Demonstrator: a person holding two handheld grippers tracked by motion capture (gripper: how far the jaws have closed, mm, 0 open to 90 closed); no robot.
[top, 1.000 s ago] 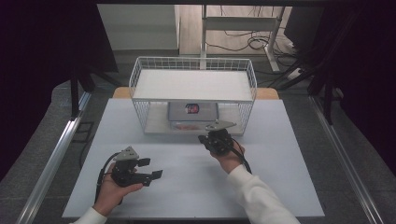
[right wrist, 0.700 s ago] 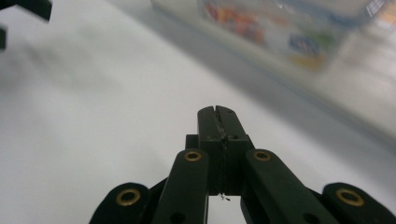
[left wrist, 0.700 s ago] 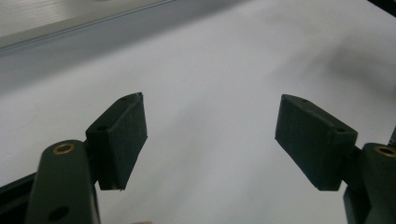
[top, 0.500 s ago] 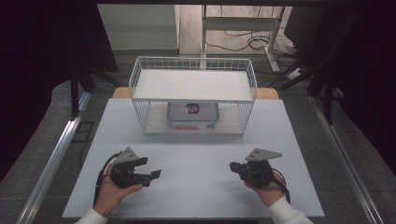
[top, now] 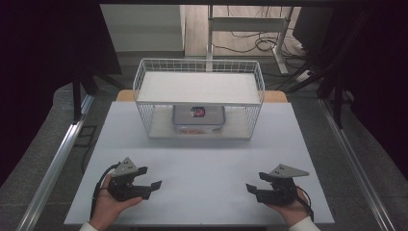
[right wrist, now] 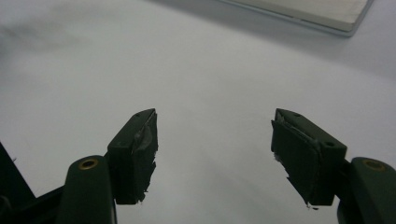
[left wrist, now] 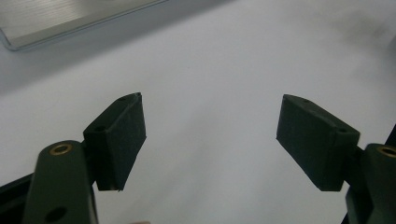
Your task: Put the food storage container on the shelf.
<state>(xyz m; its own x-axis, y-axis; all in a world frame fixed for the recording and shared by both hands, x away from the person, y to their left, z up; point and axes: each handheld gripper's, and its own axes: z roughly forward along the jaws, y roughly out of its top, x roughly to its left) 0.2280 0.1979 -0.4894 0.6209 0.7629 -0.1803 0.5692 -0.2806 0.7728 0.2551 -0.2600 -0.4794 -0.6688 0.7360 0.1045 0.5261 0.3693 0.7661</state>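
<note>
A white table (top: 202,168) spans the frame's centre; a white wire shelf rack (top: 199,103) stands on its upper middle, both grippers rest near its lower corners.

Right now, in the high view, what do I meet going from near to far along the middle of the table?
Bare table → box on the rack's lower level → rack top shelf → white desk frame on the floor beyond.

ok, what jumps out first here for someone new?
The white wire rack at the table's far middle, with a clear box bearing a red label on its lower level. Then the two black tools near the front edge, left tool and right tool, both open, holding nothing.
</note>
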